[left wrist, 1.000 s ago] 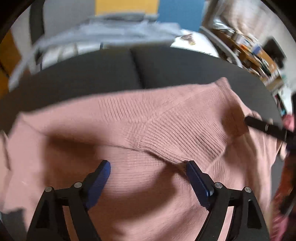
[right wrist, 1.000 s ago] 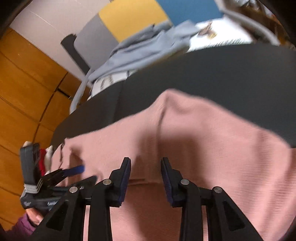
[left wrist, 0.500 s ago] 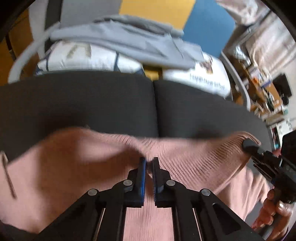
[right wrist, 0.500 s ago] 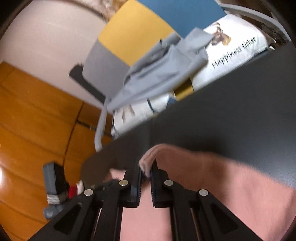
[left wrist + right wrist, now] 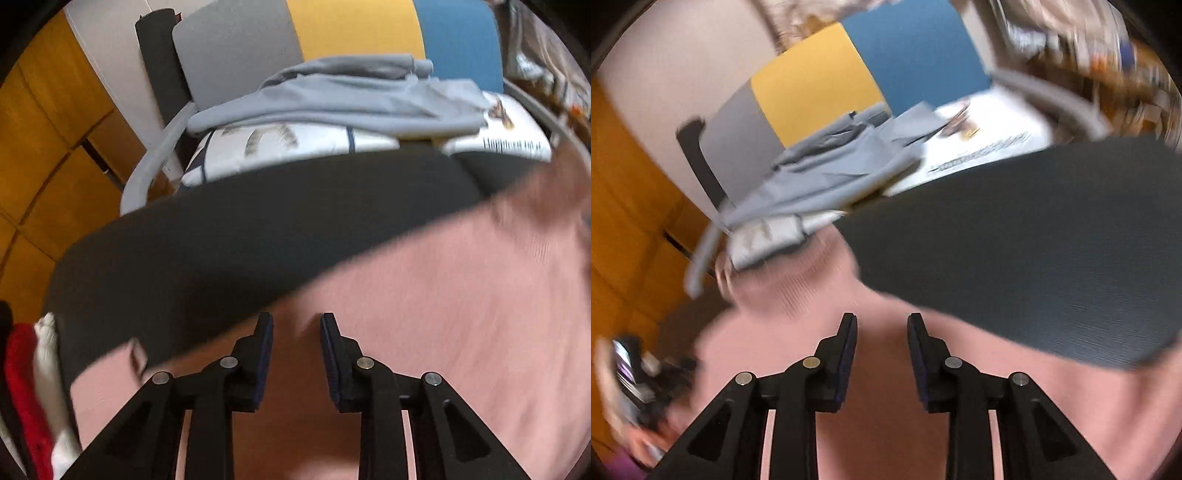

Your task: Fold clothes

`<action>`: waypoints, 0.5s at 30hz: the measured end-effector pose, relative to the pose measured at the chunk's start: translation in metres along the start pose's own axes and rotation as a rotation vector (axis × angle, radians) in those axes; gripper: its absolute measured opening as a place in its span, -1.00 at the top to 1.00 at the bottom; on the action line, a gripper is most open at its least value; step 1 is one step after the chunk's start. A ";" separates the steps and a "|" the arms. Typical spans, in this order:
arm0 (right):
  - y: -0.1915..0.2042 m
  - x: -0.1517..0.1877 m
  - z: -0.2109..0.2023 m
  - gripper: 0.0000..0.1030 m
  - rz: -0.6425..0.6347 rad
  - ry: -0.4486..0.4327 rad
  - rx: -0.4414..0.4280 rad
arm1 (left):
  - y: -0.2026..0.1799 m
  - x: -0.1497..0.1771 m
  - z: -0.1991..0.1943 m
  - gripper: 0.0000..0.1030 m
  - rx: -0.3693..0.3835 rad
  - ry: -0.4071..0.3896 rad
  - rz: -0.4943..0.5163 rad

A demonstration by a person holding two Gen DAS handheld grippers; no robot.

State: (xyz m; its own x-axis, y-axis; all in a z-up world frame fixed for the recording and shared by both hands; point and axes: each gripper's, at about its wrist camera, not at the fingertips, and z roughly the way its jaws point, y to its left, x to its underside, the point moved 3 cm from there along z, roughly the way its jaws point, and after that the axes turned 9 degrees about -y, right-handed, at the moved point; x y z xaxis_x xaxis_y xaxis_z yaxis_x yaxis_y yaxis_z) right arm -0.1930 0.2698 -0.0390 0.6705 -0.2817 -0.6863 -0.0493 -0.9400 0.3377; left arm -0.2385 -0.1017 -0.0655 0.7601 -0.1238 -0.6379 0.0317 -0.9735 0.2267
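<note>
A pink knitted sweater [image 5: 424, 314] lies on a dark cushion [image 5: 240, 240], blurred by motion. In the left wrist view my left gripper [image 5: 296, 321] hovers over its left edge, jaws a little apart, nothing pinched between them. The right wrist view shows the same sweater [image 5: 886, 406], with a ribbed fold [image 5: 798, 291] bunched at its far end. My right gripper [image 5: 881, 321] stands open just above the fabric and holds nothing. A blurred dark shape at the lower left may be the other gripper [image 5: 631, 373].
Behind the dark cushion [image 5: 1015, 258] a grey garment [image 5: 351, 99] is draped over white printed pillows [image 5: 295, 140]. Grey, yellow and blue panels [image 5: 351, 29] stand at the back. Red and white cloth [image 5: 22, 387] sits at the far left. Orange wooden panels [image 5: 44, 129] line the left side.
Both grippers were shut on pinches of the pink sweater half a second ago; both have now opened and let it go. The fabric has dropped back onto the cushion.
</note>
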 end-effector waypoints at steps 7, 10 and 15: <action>-0.048 0.090 -0.079 0.44 -0.119 0.080 0.270 | 0.015 0.065 -0.032 -0.05 -0.104 -0.118 0.133; -0.056 0.109 -0.076 0.41 -0.147 0.060 0.277 | 0.009 0.071 -0.034 -0.05 -0.162 -0.138 0.201; -0.067 0.092 -0.051 0.41 -0.184 0.044 0.282 | -0.001 0.079 -0.038 -0.02 -0.257 -0.173 0.315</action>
State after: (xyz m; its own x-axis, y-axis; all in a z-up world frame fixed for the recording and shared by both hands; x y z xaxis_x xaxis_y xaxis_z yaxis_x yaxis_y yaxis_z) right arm -0.0900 0.3167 -0.0921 0.7182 -0.0993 -0.6888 -0.1233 -0.9923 0.0144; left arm -0.1538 -0.1029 -0.0884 0.6396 -0.4588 -0.6168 -0.0072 -0.8059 0.5920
